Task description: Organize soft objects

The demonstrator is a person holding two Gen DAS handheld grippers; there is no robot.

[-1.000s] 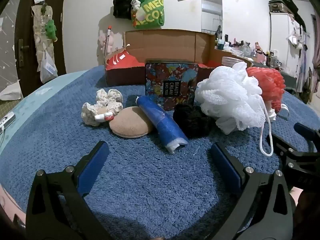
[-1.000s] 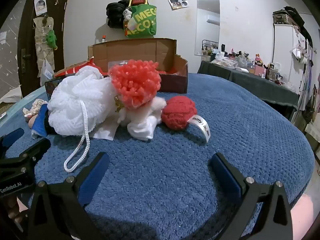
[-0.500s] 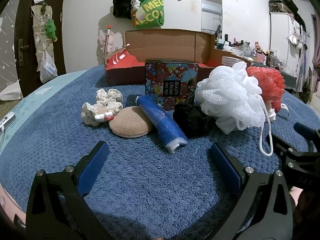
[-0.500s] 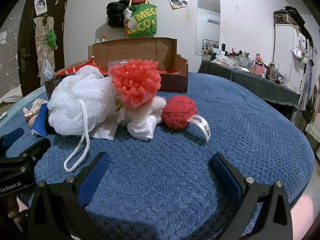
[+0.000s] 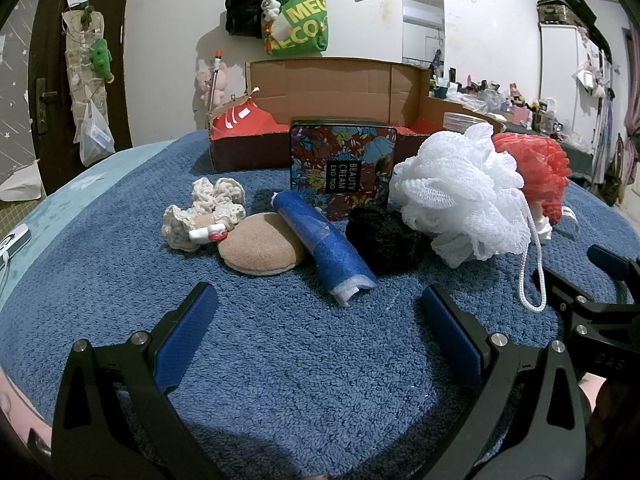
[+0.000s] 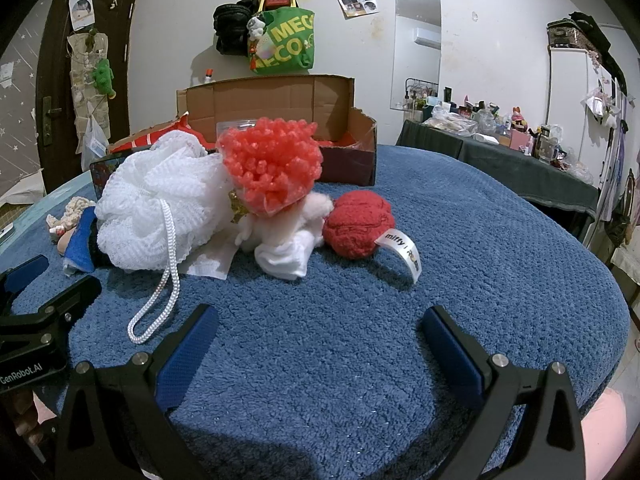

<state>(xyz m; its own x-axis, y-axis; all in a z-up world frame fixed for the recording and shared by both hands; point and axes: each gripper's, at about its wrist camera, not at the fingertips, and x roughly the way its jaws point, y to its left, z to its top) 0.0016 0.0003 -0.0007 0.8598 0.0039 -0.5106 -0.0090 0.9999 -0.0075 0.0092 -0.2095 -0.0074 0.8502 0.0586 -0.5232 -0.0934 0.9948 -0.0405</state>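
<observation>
Nothing is moved since 1 second ago: both hand-held grippers (image 5: pixel 316 304) (image 6: pixel 318 326) are kept spread and empty, short of the white bath puff (image 5: pixel 460 192), ready for sorting into the cardboard box (image 5: pixel 332 80).

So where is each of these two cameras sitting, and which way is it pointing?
Left wrist: sits on the left gripper, low over the blue blanket, facing the tan pad, blue tube and tin; its own open fingers show, and the right gripper at the right edge.
Right wrist: sits on the right gripper, facing the red puff and red ball; its own open fingers show, and the left gripper at the left edge.
Shared: white puff, cardboard box.
</observation>
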